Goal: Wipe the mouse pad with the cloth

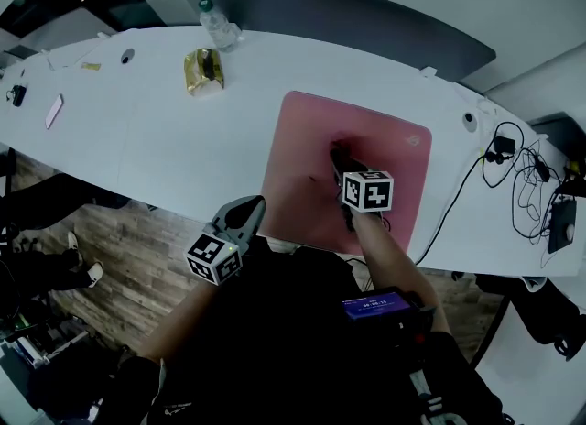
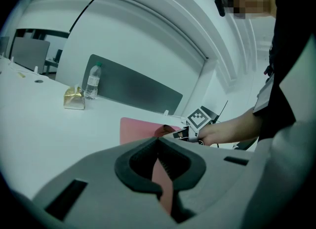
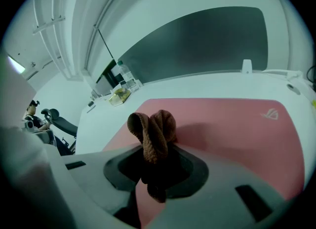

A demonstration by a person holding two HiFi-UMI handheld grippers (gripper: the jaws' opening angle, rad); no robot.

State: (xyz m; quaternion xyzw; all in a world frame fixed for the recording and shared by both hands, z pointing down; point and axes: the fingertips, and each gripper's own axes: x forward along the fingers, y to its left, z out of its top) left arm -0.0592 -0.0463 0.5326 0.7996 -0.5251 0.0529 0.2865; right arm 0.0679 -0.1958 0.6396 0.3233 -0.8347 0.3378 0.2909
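Right gripper [image 3: 158, 156] is clamped on the brown cloth [image 3: 153, 132]. The cloth bunches out past the jaw tips, over the middle of the pink pad [image 3: 237, 129]. Left gripper [image 2: 159, 144] has its jaws together and empty, held beside the pad's near-left corner.

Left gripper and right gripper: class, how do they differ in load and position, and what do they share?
The right gripper is shut on the brown cloth; the left gripper is shut on nothing. The right gripper sits over the pink mouse pad; the left gripper hangs off it, by the table edge. Both are hand-held.
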